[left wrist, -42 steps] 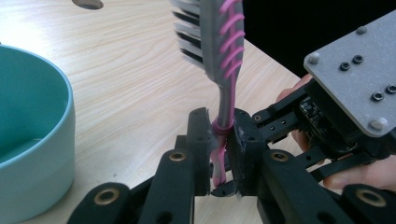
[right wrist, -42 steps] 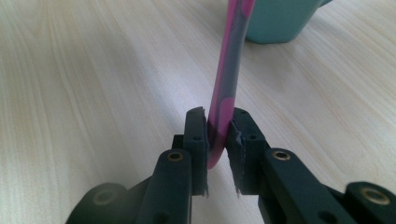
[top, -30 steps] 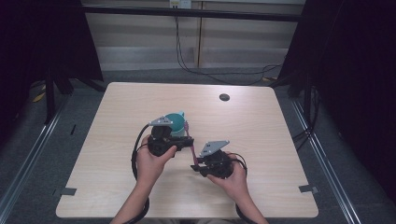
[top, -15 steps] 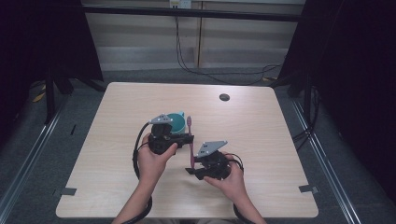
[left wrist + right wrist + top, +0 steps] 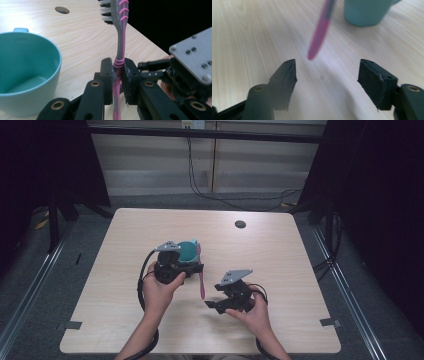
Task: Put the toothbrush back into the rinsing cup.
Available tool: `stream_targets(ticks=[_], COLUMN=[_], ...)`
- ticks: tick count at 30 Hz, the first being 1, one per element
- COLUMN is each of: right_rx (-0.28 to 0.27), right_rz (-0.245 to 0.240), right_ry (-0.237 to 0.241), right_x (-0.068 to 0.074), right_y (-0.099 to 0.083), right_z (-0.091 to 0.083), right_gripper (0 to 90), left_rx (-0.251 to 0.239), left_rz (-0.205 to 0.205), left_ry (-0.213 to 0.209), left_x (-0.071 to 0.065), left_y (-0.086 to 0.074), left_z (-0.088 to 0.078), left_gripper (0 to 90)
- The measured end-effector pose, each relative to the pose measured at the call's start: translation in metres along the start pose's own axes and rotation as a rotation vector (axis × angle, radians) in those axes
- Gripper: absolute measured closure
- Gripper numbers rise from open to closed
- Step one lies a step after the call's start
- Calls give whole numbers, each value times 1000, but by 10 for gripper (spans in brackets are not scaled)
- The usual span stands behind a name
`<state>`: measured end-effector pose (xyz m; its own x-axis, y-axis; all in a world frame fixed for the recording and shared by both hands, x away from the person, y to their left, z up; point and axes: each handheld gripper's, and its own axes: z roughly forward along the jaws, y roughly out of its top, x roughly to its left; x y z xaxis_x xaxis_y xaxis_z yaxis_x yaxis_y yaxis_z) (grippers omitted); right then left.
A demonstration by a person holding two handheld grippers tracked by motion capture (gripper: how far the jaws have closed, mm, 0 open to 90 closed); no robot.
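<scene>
Left gripper view: left gripper clamps pink toothbrush mid-handle, bristles up, just beside teal cup — right gripper has just been opening, nothing between, handle tip ahead.

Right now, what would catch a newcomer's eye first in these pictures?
A pink and grey plastic toothbrush stands clamped in the left tool, beside a round teal ceramic mug on the pale wooden table. The right tool has just been opening, with nothing between its jaws, below the toothbrush's pink end.
</scene>
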<state>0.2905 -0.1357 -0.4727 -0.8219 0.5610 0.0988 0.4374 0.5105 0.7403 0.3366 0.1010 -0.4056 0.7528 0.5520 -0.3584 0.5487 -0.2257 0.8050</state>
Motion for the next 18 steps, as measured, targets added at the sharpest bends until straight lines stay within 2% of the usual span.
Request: stream_targets(ticks=[4,10,15,18], right_rx=[29,33,50,50], right_rz=[32,83,105,106], right_ry=[-30,-75,-121,-124], right_x=[-11,-23,-28,-30], right_y=[-10,-27,-42,-45], right_z=[-7,-14,-15,-16], right_gripper=[238,174,148,149], left_rx=[5,10,13,11], left_rz=[3,8,10,16], left_ry=[9,23,35,40], left_x=[4,8,10,11], left_y=[0,1,2,4], left_z=[-6,-14,-19,-23], left_gripper=[804,804,804,804])
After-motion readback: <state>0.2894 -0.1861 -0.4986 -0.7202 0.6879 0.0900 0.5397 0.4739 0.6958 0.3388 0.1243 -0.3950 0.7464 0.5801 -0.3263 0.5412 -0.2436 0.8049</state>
